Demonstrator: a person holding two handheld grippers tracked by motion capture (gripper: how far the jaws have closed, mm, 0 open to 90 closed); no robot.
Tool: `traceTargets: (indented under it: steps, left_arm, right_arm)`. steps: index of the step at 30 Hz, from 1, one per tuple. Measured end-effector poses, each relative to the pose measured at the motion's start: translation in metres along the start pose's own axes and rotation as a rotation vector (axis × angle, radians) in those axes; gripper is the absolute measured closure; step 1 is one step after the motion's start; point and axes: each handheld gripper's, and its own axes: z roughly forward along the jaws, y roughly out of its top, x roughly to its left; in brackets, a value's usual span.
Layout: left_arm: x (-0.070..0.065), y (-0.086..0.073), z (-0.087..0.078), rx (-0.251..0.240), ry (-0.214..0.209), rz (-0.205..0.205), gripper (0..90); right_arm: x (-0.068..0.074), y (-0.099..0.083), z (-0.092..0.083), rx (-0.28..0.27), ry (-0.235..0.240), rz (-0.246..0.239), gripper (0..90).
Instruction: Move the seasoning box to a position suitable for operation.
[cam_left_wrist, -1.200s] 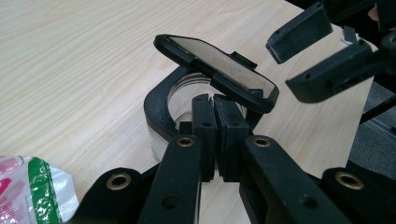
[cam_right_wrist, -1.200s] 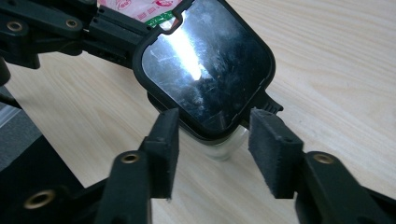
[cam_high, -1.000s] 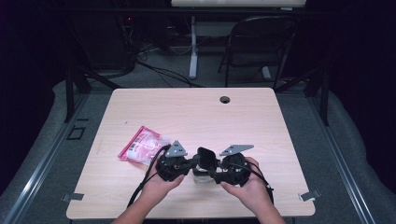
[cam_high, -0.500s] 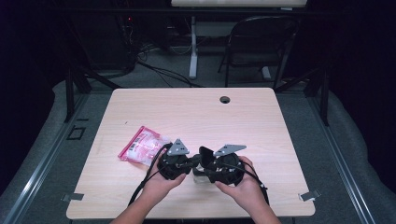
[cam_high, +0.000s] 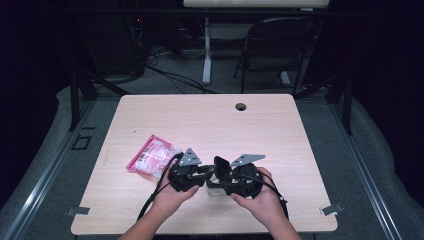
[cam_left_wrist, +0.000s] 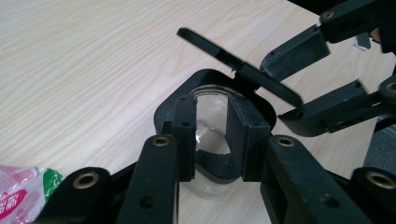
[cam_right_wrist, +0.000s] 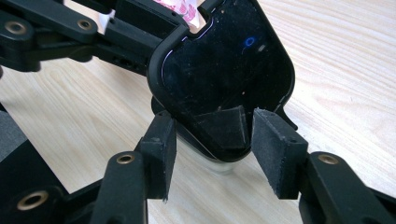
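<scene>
A small clear glass jar (cam_left_wrist: 211, 128) with a black collar stands on the table's near middle (cam_high: 214, 190). Its glossy black lid (cam_right_wrist: 224, 70) is tipped up over the mouth and appears as a thin slab (cam_left_wrist: 233, 63) in the left gripper view. My left gripper (cam_left_wrist: 212, 100) reaches the jar from the left (cam_high: 202, 175). Its jaws have just been opening, and the jar sits between the pads without being pressed. My right gripper (cam_right_wrist: 215, 119) faces it from the right (cam_high: 226, 179). Its pads flank the lid's lower edge, with a sliver of gap at the left pad (cam_right_wrist: 161, 149).
A pink and white plastic packet (cam_high: 152, 156) lies on the wooden table (cam_high: 200, 120) just left of my left hand. A cable hole (cam_high: 241, 106) sits near the far edge. A folding chair (cam_high: 280, 45) and desk legs stand beyond the table.
My right gripper has edged slightly left, closer to the left gripper. Both hands otherwise stay over the jar.
</scene>
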Motion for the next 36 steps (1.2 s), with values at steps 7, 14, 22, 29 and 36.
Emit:
traceTargets:
  steps: [7, 14, 22, 29, 36]
  left_arm:
    - [0.005, -0.004, 0.006, 0.006, 0.020, -0.016, 67.3]
    - [0.008, -0.009, 0.014, 0.024, 0.034, -0.031, 66.0]
    - [0.009, -0.011, 0.019, 0.038, 0.041, -0.029, 65.8]
    - [0.008, -0.011, 0.019, 0.033, 0.049, -0.014, 66.2]
    - [0.007, -0.011, 0.019, 0.030, 0.055, -0.004, 66.6]
  right_arm:
    - [-0.001, 0.000, 0.000, -0.001, 0.003, 0.003, 51.0]
    - [-0.001, 0.000, -0.001, 0.001, 0.010, 0.012, 51.3]
    - [-0.002, 0.000, -0.001, 0.000, 0.008, 0.017, 51.7]
    - [-0.004, -0.001, -0.002, -0.005, 0.011, 0.020, 52.0]
    - [-0.005, -0.002, -0.003, -0.005, 0.013, 0.024, 52.1]
